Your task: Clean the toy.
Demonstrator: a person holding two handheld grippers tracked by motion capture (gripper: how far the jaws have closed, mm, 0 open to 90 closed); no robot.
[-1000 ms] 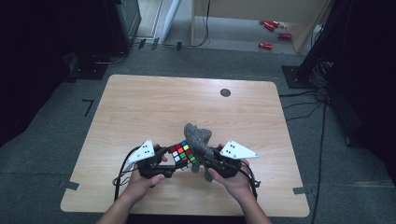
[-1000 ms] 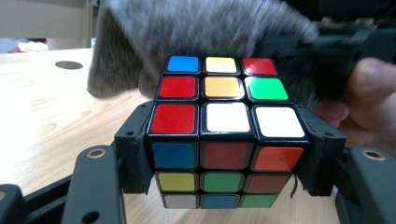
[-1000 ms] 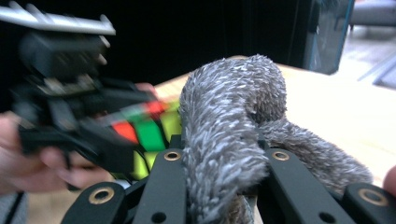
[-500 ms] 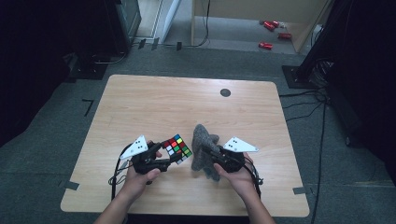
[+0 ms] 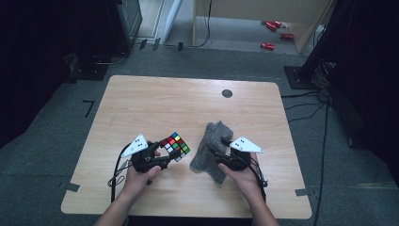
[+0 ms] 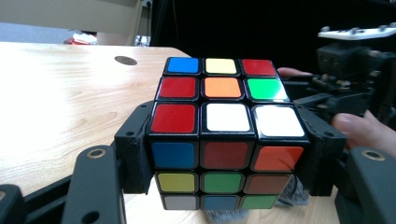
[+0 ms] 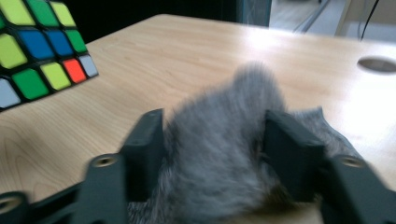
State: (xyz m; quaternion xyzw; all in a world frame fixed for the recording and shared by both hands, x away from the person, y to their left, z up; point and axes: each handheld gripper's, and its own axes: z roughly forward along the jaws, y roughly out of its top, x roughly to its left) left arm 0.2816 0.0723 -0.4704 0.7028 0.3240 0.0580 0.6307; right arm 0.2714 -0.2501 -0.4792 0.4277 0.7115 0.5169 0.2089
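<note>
The Rubik's cube [image 6: 223, 135] sits clamped between the left gripper [image 5: 162, 157]'s closed jaws, raised just off the wooden table [image 5: 155, 108] at about seven o'clock of its centre, seemingly so its faces stay reachable. At the cube's three o'clock lies a grey fuzzy cloth [image 5: 211, 149]. The right gripper [image 7: 215, 154]'s jaws have just been opening; the cloth sits between them, apparently being let go.

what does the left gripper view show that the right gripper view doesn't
Left gripper view: the left tongs clamp the puzzle cube, with a person's hand beyond. Right gripper view: the right tongs, jaws just opening, with the grey furry cloth between them. Both share the cube, the wooden table and its round hole.
</note>
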